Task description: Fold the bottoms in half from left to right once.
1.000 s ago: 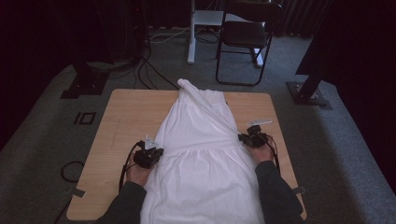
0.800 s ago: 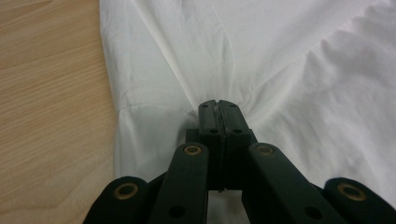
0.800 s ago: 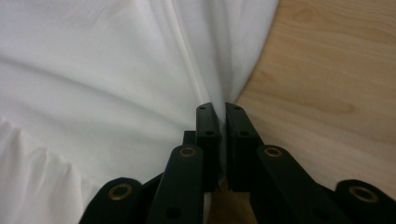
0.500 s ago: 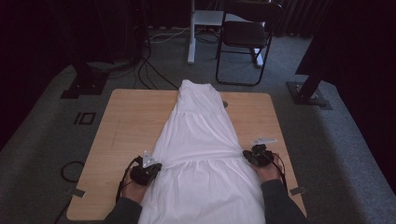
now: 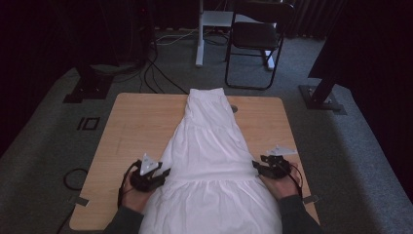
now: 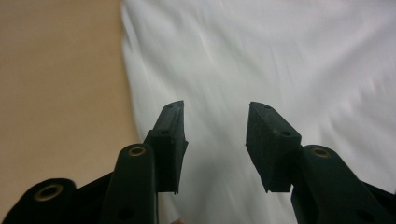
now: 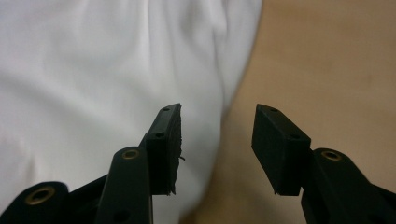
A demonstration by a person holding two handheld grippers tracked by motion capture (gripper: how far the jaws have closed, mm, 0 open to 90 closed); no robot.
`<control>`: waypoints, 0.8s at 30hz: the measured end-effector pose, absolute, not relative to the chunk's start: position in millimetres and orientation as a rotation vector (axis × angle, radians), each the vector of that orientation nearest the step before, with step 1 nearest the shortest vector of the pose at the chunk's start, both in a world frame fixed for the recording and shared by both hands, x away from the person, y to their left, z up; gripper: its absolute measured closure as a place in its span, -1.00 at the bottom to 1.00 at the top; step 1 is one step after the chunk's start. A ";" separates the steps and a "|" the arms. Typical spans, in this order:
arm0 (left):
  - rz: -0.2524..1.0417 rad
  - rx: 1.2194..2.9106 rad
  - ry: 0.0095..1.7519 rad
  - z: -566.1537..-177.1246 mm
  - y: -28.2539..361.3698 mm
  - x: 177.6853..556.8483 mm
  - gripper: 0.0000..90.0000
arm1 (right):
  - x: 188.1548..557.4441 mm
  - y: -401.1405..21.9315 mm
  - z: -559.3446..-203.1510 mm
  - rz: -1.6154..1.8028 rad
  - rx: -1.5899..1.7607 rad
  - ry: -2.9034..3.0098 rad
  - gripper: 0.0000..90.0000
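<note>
1. White dress (image 5: pixel 209 161), centre of the high view: soft matt cloth, lightly creased, with gathered seams across it.
2. Table (image 5: pixel 141 122) beneath it: pale wood-look top, smooth and matt, with a faint grain.
3. Left gripper (image 6: pixel 215 133), bottom of its own view: matt black jaws, likely plastic, with dull rubbery pads and brass-coloured rivets.
4. Right gripper (image 7: pixel 217 135): the same matt black finish; one pad edge looks slightly frayed.
5. Floor (image 5: pixel 44 146), left of the high view: rough grey carpet.
6. Chair (image 5: pixel 255 36), upper centre: thin black tubing, apparently metal.
</note>
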State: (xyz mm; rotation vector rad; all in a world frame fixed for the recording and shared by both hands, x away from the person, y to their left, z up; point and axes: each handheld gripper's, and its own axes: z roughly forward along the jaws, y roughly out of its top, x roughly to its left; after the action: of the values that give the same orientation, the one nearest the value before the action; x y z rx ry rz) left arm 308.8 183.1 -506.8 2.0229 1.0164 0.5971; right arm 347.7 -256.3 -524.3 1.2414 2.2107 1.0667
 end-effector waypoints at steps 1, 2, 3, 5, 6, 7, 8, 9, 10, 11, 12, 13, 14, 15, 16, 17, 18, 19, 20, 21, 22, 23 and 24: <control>0.605 2.024 1.019 -503.5 179.4 320.7 0.26 | 356.2 -252.9 -520.3 1.077 1.228 2.204 0.21; 0.605 2.037 1.026 -501.8 175.4 333.0 0.26 | 366.1 -248.7 -517.5 1.075 1.231 2.206 0.31; 0.597 2.046 1.035 -502.5 171.1 345.1 0.26 | 387.8 -239.6 -515.0 1.099 1.233 2.216 0.43; 0.552 2.100 1.059 -513.9 159.7 373.9 0.25 | 409.8 -228.6 -515.3 1.112 1.232 2.223 0.48; 0.552 2.100 1.059 -513.9 159.7 373.9 0.25 | 409.8 -228.6 -515.3 1.112 1.232 2.223 0.48; 0.536 2.142 1.075 -527.7 154.1 386.1 0.25 | 430.5 -217.3 -517.7 1.107 1.244 2.234 0.44; 0.536 2.142 1.075 -527.7 154.1 386.1 0.25 | 430.5 -217.3 -517.7 1.107 1.244 2.234 0.44; 0.507 2.167 1.095 -540.4 151.4 392.8 0.24 | 448.9 -207.3 -521.3 1.110 1.260 2.239 0.33; 0.507 2.167 1.095 -540.4 151.4 392.8 0.22 | 456.7 -203.1 -523.4 1.118 1.277 2.242 0.26; 0.493 2.178 1.092 -548.4 149.5 395.3 0.18 | 463.5 -199.2 -525.8 1.134 1.294 2.245 0.24; 0.493 2.178 1.092 -548.4 149.5 395.3 0.14 | 463.5 -199.2 -525.8 1.134 1.294 2.245 0.24; 0.486 2.165 1.088 -549.0 149.9 395.7 0.14 | 468.8 -194.8 -528.5 1.128 1.304 2.252 0.21; 0.483 2.163 1.092 -549.0 150.5 396.1 0.11 | 473.6 -190.0 -531.7 1.096 1.303 2.262 0.19; 0.474 2.156 1.091 -550.2 151.3 396.1 0.05 | 482.4 -183.7 -538.3 1.046 1.311 2.289 0.39; 0.474 2.156 1.091 -550.2 151.3 396.1 0.03 | 482.4 -183.7 -538.3 1.046 1.311 2.289 0.39; 0.483 2.156 1.083 -550.9 151.3 395.3 0.03 | 485.9 -182.7 -540.8 1.027 1.307 2.322 0.71; 0.491 2.153 1.079 -551.6 151.1 394.4 0.02 | 487.5 -181.8 -541.3 0.975 1.284 2.317 0.91; 0.493 2.145 1.074 -552.6 151.8 393.8 0.02 | 487.2 -186.2 -533.9 0.920 1.297 2.196 0.99; 0.493 2.145 1.074 -552.6 151.8 393.8 0.02 | 487.2 -186.2 -533.9 0.920 1.297 2.196 0.99; 0.492 2.142 1.070 -553.0 152.3 393.8 0.02 | 486.6 -196.0 -524.4 0.950 1.356 2.059 0.99; 0.492 2.142 1.070 -553.0 152.3 393.8 0.01 | 486.6 -196.0 -524.4 0.950 1.356 2.059 0.99; 0.492 2.142 1.070 -553.0 152.3 393.8 0.01 | 487.1 -199.4 -522.5 0.945 1.378 2.020 0.99; 0.497 2.141 1.066 -553.5 152.2 393.2 0.01 | 489.6 -203.0 -525.6 0.931 1.404 2.028 0.99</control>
State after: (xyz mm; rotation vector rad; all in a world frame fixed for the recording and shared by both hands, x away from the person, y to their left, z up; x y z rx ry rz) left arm 393.2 152.2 -553.5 2.1409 1.0664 0.4973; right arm 489.6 -203.0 -525.6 1.4036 2.0277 0.9315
